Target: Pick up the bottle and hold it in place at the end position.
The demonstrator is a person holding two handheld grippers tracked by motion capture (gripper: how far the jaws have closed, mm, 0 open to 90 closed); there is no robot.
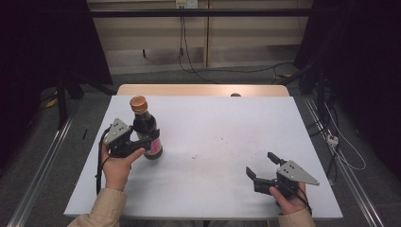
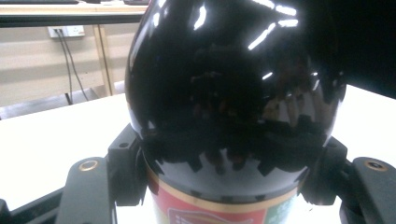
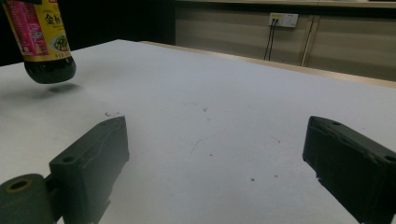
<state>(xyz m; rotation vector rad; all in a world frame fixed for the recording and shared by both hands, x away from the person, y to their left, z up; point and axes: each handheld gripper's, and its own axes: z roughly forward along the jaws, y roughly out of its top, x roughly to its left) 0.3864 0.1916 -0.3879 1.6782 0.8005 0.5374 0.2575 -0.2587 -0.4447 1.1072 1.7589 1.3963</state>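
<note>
- On the left side of the white table, the left tongs are clamped round a dark bottle — jaws pressed on either flank of its body, just above the label.
- The bottle leans, its orange cap tipped towards the far left, its base swung towards the middle of the table.
- In the right gripper view the bottle's base hangs clear of the table, a soft shadow on the sheet beneath it — it is off the surface.
- In the left gripper view the glossy black shoulder of the bottle looms large, with a red and green label and a gold band low between the jaws.
- Over at the near right, the right tongs sit low above the table, jaws spread wide with nothing between them — only bare white sheet with a few small specks.
- The two tongs are well apart, the bottle far from the right pair.
- Beyond the table's wooden far edge, cables trail across the floor.
</note>
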